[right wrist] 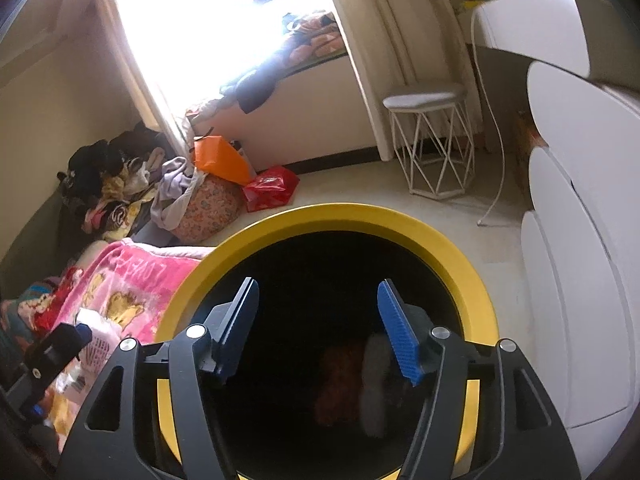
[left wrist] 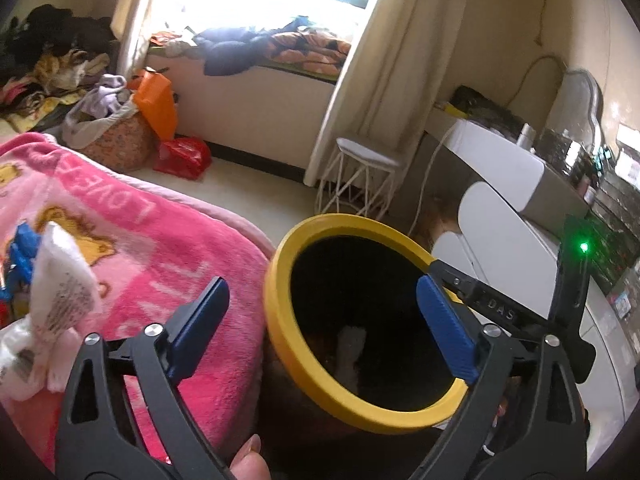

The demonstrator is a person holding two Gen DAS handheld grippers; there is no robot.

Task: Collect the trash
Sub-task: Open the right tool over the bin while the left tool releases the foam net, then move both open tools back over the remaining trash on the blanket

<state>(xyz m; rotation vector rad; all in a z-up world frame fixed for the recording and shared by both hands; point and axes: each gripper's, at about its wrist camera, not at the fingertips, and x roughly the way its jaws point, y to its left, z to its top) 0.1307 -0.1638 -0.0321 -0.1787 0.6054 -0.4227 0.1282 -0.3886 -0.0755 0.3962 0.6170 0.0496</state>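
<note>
Both grippers hang spread and empty: right gripper (right wrist: 318, 330) directly over the yellow-rimmed bin (right wrist: 478, 280), left gripper (left wrist: 322, 328) at its near rim. Some scraps (right wrist: 374, 384) already lie inside. White crumpled wrappers (left wrist: 60, 292) remain on the pink blanket (left wrist: 168, 248), left of the bin.

A pink blanket (left wrist: 132, 240) is covering the bed; a white wire stool (right wrist: 430, 136) is standing by the curtain (left wrist: 384, 60) — orange (right wrist: 220, 158) and red bags (right wrist: 270, 188) are lying nearby.

Left gripper (left wrist: 322, 324) and right gripper (right wrist: 318, 330) both gape, empty.
</note>
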